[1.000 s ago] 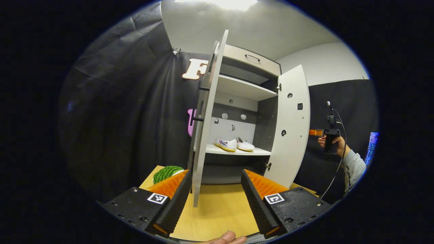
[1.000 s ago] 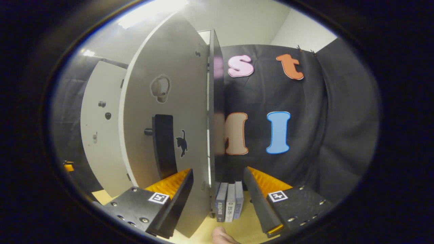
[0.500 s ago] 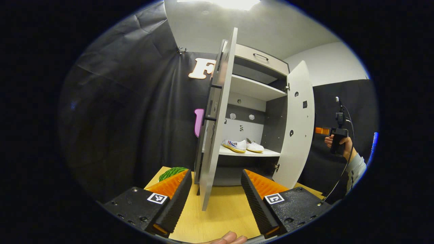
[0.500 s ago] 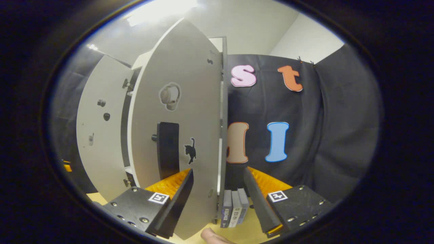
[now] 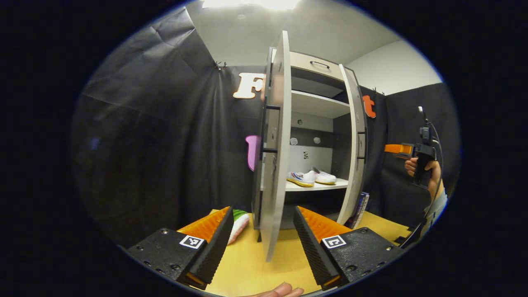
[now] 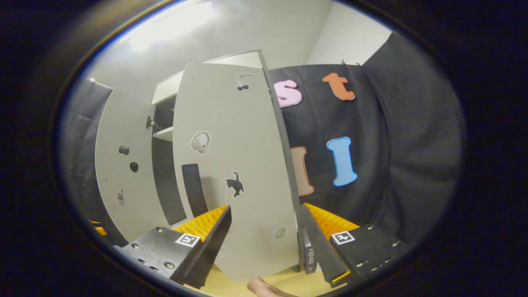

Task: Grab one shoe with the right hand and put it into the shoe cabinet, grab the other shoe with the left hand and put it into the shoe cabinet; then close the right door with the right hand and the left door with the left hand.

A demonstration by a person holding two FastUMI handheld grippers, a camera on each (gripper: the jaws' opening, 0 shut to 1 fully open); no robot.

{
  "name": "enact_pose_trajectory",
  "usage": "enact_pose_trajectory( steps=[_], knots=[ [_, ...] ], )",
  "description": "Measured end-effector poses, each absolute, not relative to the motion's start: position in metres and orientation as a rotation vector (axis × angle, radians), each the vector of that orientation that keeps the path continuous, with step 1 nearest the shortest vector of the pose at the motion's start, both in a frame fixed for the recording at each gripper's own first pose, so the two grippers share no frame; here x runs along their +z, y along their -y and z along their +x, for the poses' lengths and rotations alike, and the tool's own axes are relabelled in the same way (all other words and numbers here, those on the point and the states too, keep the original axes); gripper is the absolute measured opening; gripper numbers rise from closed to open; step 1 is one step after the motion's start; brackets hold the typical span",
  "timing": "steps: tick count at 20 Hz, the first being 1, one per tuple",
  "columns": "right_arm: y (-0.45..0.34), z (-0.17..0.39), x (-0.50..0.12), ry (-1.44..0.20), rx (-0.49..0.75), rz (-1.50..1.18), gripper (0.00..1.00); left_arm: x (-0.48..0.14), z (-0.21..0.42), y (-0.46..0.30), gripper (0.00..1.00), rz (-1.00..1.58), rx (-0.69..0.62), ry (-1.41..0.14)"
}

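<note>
The left claw is open, its ridged fingers either side of the flat left door's thin edge, not touching. The right claw is open too, with the smooth right door between its fingers. That door has swung much further shut than before. Both white shoes sit on the cabinet shelf above the yellow wood surface.
</note>
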State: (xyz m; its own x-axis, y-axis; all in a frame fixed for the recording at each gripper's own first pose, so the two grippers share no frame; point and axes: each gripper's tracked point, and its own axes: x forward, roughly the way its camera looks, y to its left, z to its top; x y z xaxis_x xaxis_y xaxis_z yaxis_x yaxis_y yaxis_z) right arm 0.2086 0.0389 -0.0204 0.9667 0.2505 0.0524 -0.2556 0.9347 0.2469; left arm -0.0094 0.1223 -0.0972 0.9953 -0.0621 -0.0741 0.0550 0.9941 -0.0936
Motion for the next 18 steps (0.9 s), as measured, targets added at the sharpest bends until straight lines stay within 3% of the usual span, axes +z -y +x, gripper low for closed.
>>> enact_pose_trajectory(
  steps=[11, 18],
  knots=[
    [0.0, 0.14, -0.062, 0.023, 0.242, 0.234, 0.99, -0.066, 0.085, -0.199, 0.88, -0.039, 0.137, -0.092],
    [-0.02, 0.064, -0.067, 0.057, 0.298, 0.211, 0.99, -0.029, 0.133, -0.232, 0.88, -0.076, 0.141, -0.101]
  ],
)
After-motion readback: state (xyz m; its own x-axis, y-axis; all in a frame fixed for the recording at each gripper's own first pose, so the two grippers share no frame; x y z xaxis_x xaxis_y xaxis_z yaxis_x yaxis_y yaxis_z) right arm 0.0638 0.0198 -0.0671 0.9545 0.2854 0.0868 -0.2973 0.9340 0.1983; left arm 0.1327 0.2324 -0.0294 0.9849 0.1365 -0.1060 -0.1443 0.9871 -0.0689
